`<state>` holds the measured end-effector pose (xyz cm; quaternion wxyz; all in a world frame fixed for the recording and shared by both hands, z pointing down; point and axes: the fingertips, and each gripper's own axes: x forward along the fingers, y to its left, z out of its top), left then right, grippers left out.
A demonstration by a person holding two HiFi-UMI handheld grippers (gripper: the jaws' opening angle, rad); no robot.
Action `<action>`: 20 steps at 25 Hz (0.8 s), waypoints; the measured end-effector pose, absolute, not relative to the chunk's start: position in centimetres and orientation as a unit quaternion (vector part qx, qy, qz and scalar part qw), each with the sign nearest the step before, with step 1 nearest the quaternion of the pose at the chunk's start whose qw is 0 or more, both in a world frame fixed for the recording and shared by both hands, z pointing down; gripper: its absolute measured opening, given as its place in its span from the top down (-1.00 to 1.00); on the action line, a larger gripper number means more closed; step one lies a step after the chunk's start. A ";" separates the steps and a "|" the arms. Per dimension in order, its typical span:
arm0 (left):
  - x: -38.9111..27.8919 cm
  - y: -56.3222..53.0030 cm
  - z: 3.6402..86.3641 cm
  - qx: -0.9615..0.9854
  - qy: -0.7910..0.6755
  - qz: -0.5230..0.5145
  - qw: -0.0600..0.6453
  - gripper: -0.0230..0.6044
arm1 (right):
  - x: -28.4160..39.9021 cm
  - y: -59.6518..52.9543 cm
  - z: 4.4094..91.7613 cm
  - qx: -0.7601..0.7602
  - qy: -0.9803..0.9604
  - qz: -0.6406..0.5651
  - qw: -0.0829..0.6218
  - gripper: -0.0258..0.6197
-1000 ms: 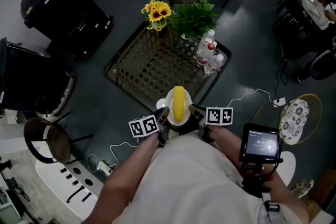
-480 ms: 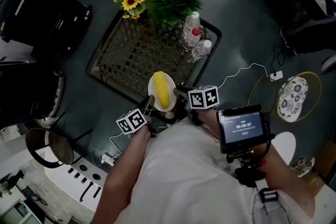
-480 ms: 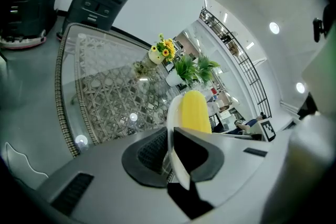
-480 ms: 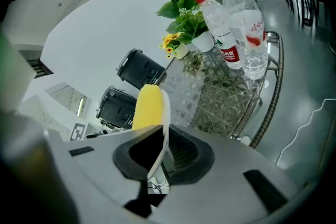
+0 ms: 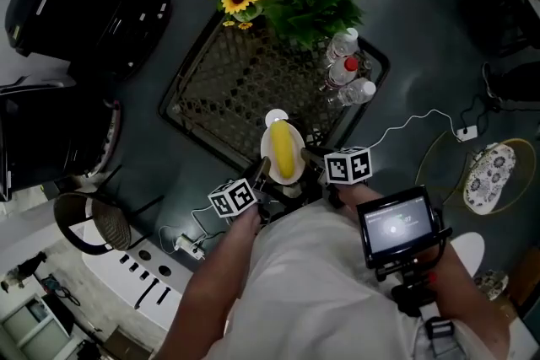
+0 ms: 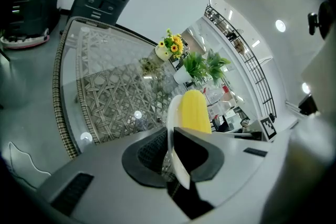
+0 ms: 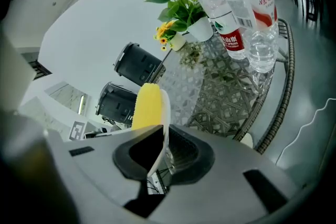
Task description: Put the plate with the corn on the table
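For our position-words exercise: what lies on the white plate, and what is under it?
A yellow corn cob lies on the plate; the left gripper and right gripper clamp its rim. Beneath is the table's near edge, but the plate covers whether it touches.

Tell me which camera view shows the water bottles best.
The right gripper view: the water bottles fill the upper frame, close enough to show a red cap and labels. The head view shows them small, from above, next to the plant. The left gripper view has them tiny past the corn.
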<state>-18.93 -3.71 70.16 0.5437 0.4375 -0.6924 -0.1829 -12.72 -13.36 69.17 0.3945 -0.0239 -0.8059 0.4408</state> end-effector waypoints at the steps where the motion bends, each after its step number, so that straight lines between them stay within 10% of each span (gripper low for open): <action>1: -19.1 -3.7 70.5 0.436 -0.693 -0.179 0.545 0.79 | -12.9 -13.4 69.5 -0.026 -0.805 0.441 0.397 0.80; 20: -23.4 -8.4 75.0 0.410 -0.710 -0.131 0.557 0.79 | -17.1 -18.0 75.0 -0.003 -0.796 0.444 0.411 0.79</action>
